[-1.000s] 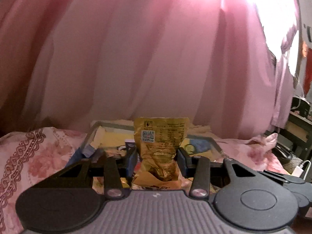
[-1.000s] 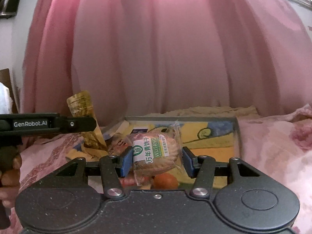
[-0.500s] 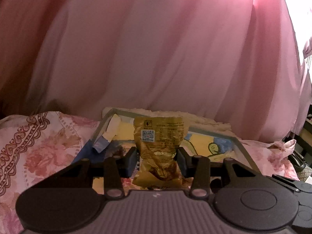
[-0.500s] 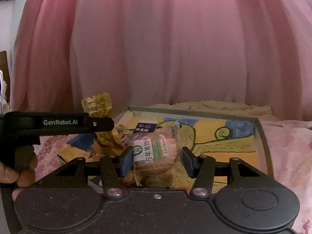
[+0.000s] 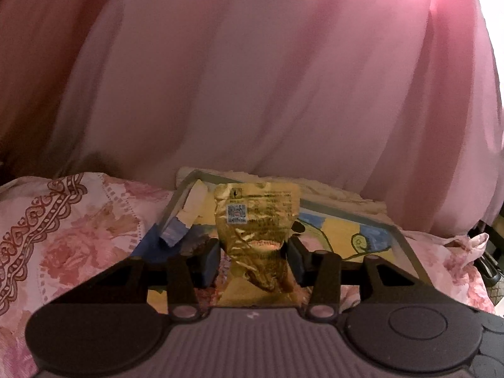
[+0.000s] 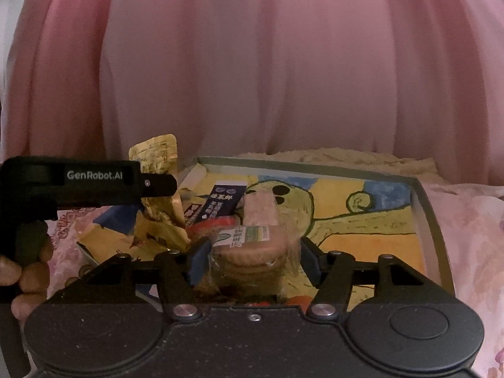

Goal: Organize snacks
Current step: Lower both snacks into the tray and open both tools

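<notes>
left tool [image 5: 253, 261]: jaws just been widening, gold foil packet [image 5: 258, 220] upright between them, left pad clear of it | right tool [image 6: 252, 260]: jaws just been widening, wrapped biscuit [image 6: 252, 252] between, gaps both sides | both over tray [image 6: 431, 220] on floral bedding [image 5: 72, 230], snacks heaped at its left end

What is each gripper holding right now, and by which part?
Right gripper: nothing; its jaws have just been opening, and the biscuit pack lies loose between them. Left gripper: the gold packet has its lower half between the jaws; grip cannot be told.
</notes>
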The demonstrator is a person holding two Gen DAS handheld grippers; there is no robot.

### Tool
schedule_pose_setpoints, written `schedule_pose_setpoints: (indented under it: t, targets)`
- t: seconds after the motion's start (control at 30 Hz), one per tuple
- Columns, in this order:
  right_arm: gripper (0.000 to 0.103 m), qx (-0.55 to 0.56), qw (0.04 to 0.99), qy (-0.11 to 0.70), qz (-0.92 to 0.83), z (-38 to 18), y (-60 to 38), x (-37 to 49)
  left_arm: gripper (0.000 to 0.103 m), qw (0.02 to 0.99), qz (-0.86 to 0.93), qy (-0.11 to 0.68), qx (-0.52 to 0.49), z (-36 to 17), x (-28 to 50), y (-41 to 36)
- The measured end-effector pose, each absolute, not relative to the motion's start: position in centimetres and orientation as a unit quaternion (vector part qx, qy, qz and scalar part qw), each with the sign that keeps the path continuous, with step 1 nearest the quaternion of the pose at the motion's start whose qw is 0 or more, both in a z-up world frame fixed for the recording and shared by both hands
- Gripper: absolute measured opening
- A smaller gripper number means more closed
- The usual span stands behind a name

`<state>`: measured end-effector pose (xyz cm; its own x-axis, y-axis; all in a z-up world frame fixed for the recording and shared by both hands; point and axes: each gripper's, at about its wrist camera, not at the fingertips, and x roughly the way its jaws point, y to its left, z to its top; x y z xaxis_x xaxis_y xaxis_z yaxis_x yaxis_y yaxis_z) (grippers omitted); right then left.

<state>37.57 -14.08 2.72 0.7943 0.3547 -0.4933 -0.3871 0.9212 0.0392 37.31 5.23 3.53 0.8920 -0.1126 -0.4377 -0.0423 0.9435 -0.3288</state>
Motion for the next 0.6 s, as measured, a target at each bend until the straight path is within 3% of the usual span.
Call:
schedule_pose_setpoints:
  t: [0.17, 0.33, 0.6]
  targets:
    - [0.071, -0.034, 0.946, 0.256, 0.194, 2.8, -14.4, 37.3, 0.057, 0.953, -0.006, 0.247, -0.176, 3.1, 37.5, 5.4]
    - [0.083, -0.029, 0.948, 0.251, 0.194, 3.2, -14.8, 36.7, 0.080, 0.953, 0.004, 0.243, -0.180, 3.1, 36.9, 5.6]
    - [0.097, -0.017, 0.952, 0.240, 0.189, 4.3, -15.6, 35.2, 0.099, 0.958, 0.018, 0.224, -0.180, 4.4, 34.8, 5.9]
